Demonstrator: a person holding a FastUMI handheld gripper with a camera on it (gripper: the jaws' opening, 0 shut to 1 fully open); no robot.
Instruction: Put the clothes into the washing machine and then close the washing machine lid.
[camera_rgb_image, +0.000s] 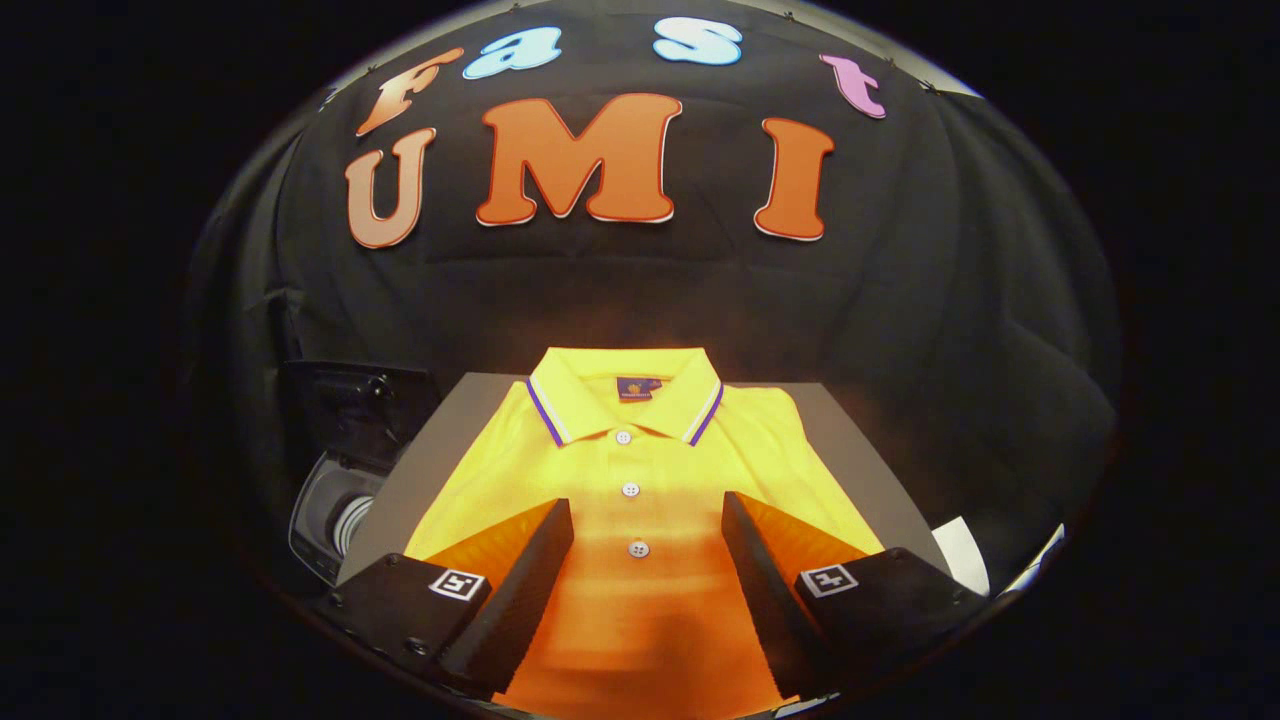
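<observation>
Gripper (647, 525), fingers spread, hovers over a folded yellow polo shirt (630, 470) at frame centre; washing machine (335, 500) lower left; grasping step ahead: lower, then pinch the fabric

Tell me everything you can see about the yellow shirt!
The yellow shirt is a polo, folded neatly and lying flat, front up, on a grey table. Its collar has purple and white stripes along the edge, with a small label inside the neck. Three white buttons run down the front. The cloth looks soft and knitted. The tool is open above it, one finger on each side of the buttons, not squeezing it.
</observation>
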